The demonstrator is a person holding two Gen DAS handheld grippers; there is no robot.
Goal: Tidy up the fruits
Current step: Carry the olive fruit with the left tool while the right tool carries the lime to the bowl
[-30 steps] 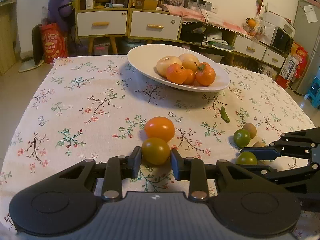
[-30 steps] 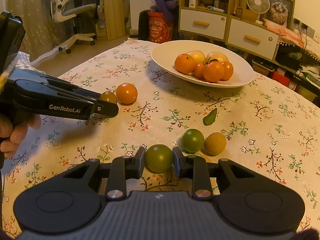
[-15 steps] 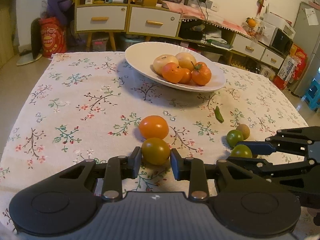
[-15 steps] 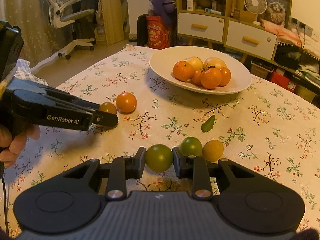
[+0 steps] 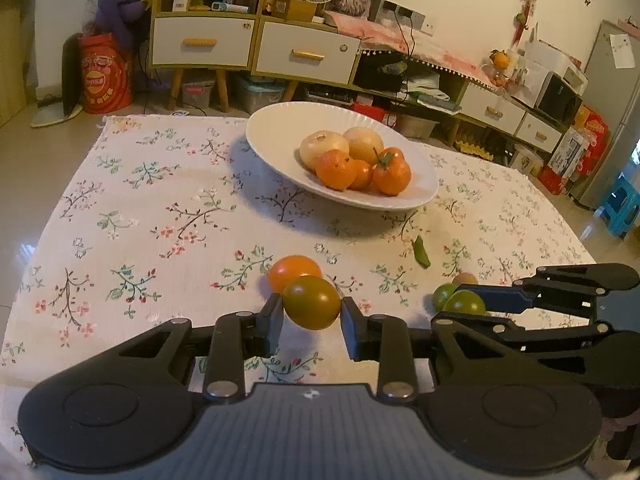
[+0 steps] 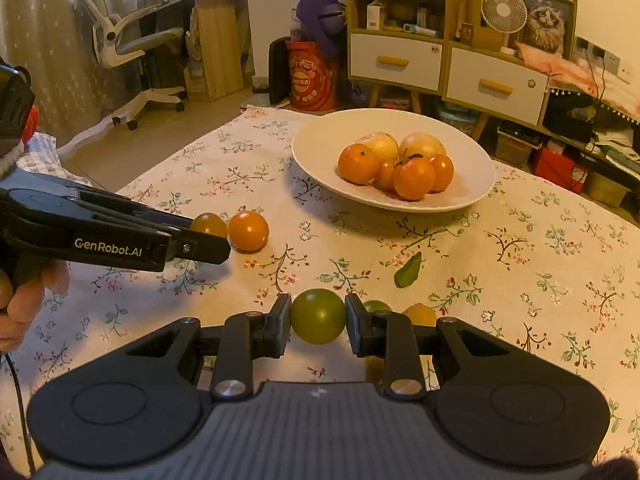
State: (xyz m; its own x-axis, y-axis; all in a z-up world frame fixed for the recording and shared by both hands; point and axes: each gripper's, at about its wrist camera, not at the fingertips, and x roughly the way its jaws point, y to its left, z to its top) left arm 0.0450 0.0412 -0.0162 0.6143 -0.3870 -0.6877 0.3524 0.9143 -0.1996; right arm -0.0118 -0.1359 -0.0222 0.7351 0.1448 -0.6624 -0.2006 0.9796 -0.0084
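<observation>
My left gripper (image 5: 312,314) is shut on an olive-brown tomato (image 5: 312,302), held just above the floral cloth. Right behind it an orange tomato (image 5: 294,274) rests on the table. My right gripper (image 6: 318,320) is shut on a green tomato (image 6: 318,316). A second green fruit (image 6: 376,306) and a tan fruit (image 6: 420,314) lie partly hidden behind its right finger. The white plate (image 5: 264,140) at the far middle holds several oranges and two pale round fruits. In the right wrist view, the left gripper (image 6: 208,242) reaches in from the left.
A green leaf (image 6: 408,270) lies on the cloth between the plate and the right gripper. A hand (image 6: 24,300) grips the left tool at the left edge. Beyond the table stand a drawer cabinet (image 5: 256,46), an office chair (image 6: 128,40) and a red bag (image 5: 104,76).
Both grippers have risen slightly with their tomatoes, which now hang off the cloth. The loose fruits behind them sit lower in view. The jaws have not changed.
</observation>
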